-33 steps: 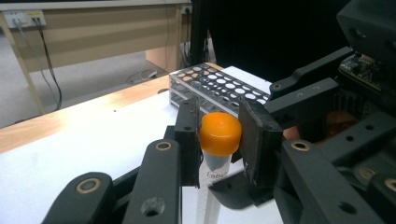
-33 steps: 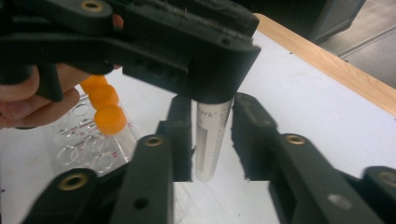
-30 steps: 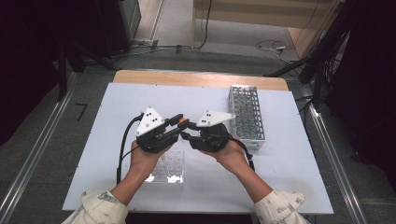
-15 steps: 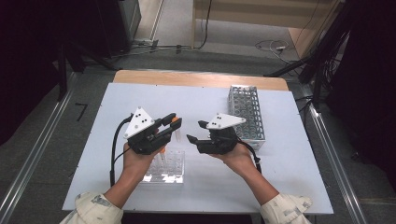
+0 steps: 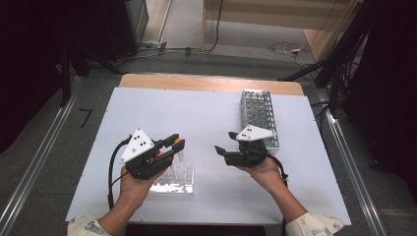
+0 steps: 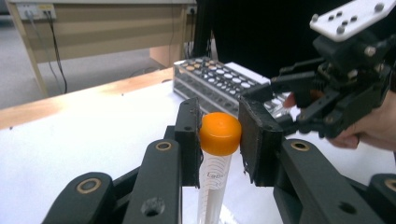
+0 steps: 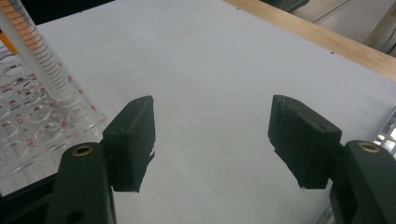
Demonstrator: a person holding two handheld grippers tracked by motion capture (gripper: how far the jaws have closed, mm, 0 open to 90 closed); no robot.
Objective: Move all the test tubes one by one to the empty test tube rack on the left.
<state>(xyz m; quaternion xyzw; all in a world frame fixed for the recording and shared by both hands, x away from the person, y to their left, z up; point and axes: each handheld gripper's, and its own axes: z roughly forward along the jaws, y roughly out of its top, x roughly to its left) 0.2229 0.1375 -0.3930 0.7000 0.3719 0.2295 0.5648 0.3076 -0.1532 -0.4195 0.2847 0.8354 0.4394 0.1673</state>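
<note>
My left gripper (image 5: 174, 142) is shut on the orange cap (image 6: 219, 134) of a clear graduated tube (image 6: 212, 186). The tube hangs down over the clear plastic rack (image 5: 172, 178). In the right gripper view the tube (image 7: 35, 44) slants above that rack (image 7: 32, 126) at the far left. My right gripper (image 5: 220, 150) is held above the table right of centre, pointing left toward the other gripper. Its jaws have just been opening and now stand wide apart with nothing between them (image 7: 212, 140). The left gripper view shows it (image 6: 271, 105) beyond the cap.
A metal wire rack (image 5: 259, 115) with many holes stands at the back right of the white table top (image 5: 196, 113). The table's wooden far edge (image 5: 211, 82) runs behind it. Cables trail from both grippers toward the person.
The two grippers were close together at the centre and have drawn apart. The left one moved left with the tube, and the right one moved right and opened its jaws.
</note>
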